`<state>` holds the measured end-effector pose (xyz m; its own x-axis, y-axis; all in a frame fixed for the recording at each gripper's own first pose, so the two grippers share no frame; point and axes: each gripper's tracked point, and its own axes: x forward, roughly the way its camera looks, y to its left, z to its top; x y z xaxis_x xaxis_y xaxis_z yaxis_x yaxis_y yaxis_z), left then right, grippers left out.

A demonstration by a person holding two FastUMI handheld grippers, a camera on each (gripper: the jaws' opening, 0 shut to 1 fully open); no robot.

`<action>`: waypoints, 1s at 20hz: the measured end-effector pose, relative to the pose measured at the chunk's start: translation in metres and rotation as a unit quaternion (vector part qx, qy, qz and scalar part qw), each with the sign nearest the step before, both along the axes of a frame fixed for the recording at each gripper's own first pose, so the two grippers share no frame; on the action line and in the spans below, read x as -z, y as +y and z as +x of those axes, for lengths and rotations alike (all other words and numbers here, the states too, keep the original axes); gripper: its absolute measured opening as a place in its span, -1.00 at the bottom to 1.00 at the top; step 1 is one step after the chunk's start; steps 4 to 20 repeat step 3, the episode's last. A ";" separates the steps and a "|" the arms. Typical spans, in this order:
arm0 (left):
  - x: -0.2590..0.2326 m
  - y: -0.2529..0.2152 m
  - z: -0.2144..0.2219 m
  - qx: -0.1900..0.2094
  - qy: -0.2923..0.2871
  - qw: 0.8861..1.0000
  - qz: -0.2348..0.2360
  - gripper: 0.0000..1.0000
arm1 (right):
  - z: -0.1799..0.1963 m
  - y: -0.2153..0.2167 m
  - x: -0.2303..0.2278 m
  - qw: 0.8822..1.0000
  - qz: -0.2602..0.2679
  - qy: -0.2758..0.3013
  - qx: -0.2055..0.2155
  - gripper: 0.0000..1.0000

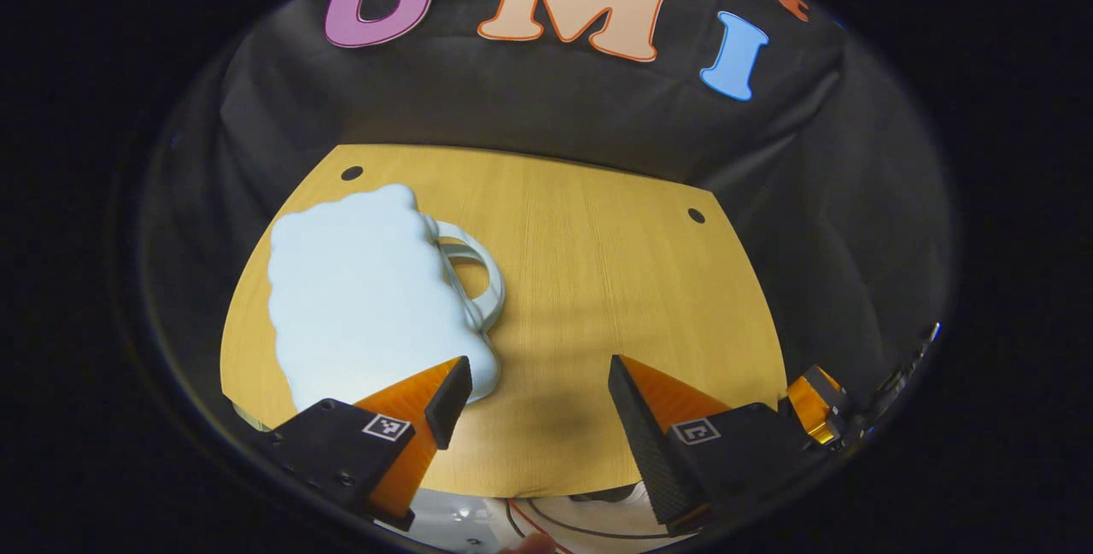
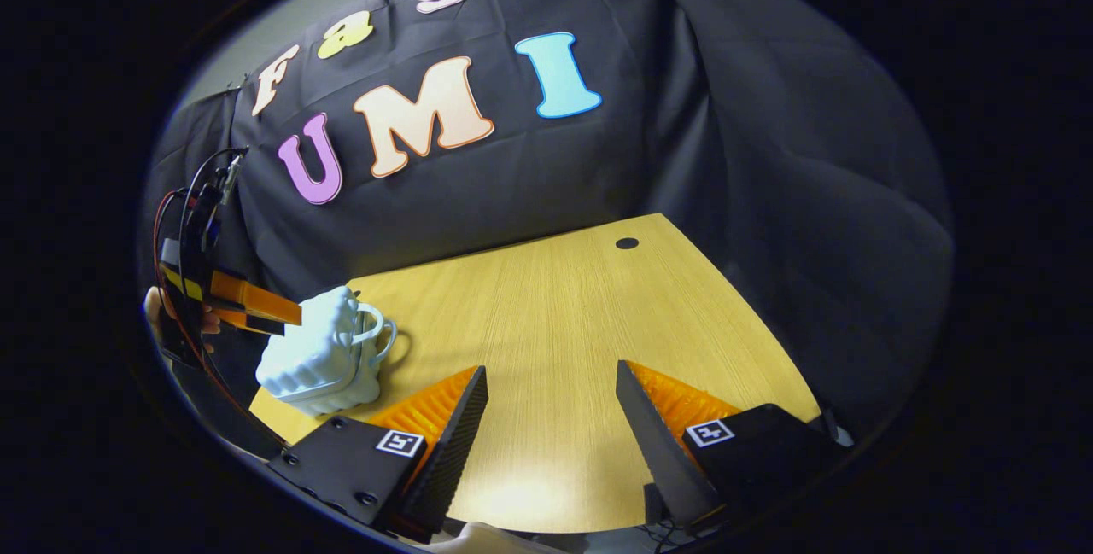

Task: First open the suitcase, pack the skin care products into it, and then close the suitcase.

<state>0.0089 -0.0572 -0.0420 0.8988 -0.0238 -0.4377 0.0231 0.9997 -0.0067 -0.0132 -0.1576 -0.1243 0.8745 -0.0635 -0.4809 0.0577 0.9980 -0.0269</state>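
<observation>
My left claw point(image 1: 540, 396), spread wide and empty, hangs just right of the closed suitcase point(image 1: 367, 306) on the counter point(image 1: 615, 281); nearer than my right.

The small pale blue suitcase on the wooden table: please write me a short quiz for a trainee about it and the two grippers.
1. True or false: the suitcase lies closed on the wooden table.
2. Which side of the case shows its handles? A) the side toward the middle of the table B) the side toward the booth wall C) the top
3. Fill in: the jaws of the left gripper and the right gripper are both ____.

Key: 1 true; 2 A; 3 open, with only bare table between them.
</observation>
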 end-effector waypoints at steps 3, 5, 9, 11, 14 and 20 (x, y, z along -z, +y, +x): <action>0.002 -0.010 0.003 0.011 0.005 1.000 0.008 0.89 | 0.004 -0.002 -0.003 1.000 -0.002 -0.004 0.000 0.90; 0.002 -0.010 0.003 0.011 0.005 1.000 0.008 0.89 | 0.004 -0.002 -0.003 1.000 -0.002 -0.004 0.000 0.90; 0.002 -0.010 0.003 0.011 0.005 1.000 0.008 0.89 | 0.004 -0.002 -0.003 1.000 -0.002 -0.004 0.000 0.90; 0.002 -0.010 0.003 0.011 0.005 1.000 0.008 0.89 | 0.004 -0.002 -0.003 1.000 -0.002 -0.004 0.000 0.90; 0.002 -0.010 0.003 0.011 0.005 1.000 0.008 0.89 | 0.004 -0.002 -0.003 1.000 -0.002 -0.004 0.000 0.90; 0.002 -0.010 0.003 0.011 0.005 1.000 0.008 0.89 | 0.004 -0.002 -0.003 1.000 -0.002 -0.004 0.000 0.90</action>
